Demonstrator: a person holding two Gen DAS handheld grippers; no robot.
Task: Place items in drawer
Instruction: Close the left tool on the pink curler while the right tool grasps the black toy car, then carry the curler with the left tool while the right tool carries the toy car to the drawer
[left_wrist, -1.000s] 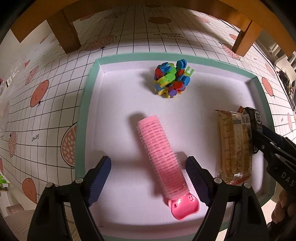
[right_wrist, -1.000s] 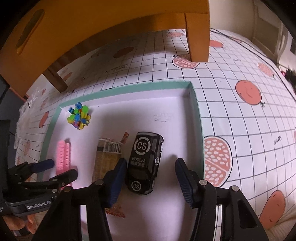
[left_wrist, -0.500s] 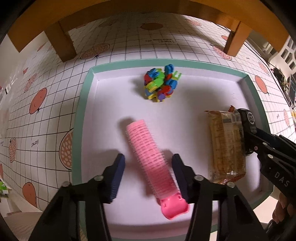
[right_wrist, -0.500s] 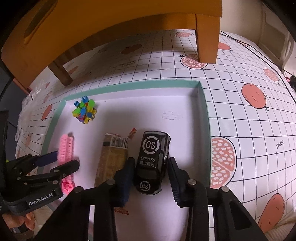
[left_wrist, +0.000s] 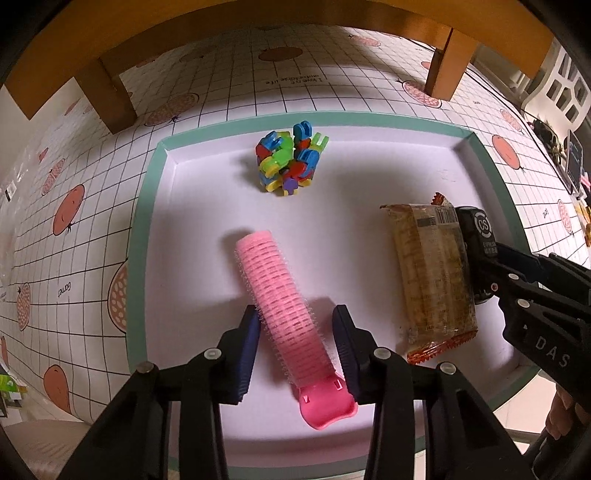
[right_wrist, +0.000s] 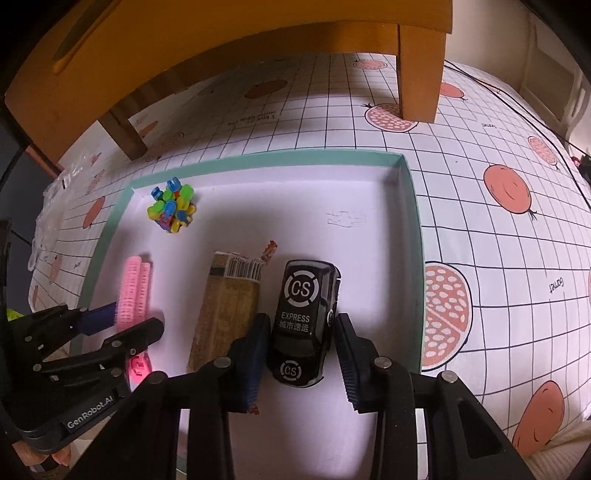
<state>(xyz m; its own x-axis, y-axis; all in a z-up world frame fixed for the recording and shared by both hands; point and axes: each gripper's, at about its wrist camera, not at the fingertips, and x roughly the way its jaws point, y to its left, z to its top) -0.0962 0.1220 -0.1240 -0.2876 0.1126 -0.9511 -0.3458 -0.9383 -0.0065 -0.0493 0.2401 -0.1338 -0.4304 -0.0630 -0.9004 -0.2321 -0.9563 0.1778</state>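
While both of my grippers point steeply down into the teal-rimmed tray (left_wrist: 146, 236), each has one item between its fingers. My left gripper (left_wrist: 297, 345) straddles the pink hair roller (left_wrist: 282, 302), which lies slantwise on the white tray floor with its pink clip end nearest the camera. Its jaws are closing; the left pad touches the roller's bristles, while on the right side I see a thin gap between pad and roller, so I would not call it a grip yet.

My right gripper (right_wrist: 301, 352) has the black toy car (right_wrist: 304, 317) between its blue pads, roof up, with "CS" and "EXPRESS" printed on it. Both pads sit flush against the car's sides, pinching it where it rests on the tray floor.

Just beside the car, on its left in the right wrist view, lies a wrapped snack bar (right_wrist: 227, 312), lengthwise and touching or nearly touching the car. Near the tray's far left corner sits a cluster of colourful plastic building pieces (left_wrist: 290, 162), well apart from the rest. Beyond the tray, on the fruit-print gridded cloth (right_wrist: 480, 229), stands an orange wooden piece of furniture (right_wrist: 236, 44).
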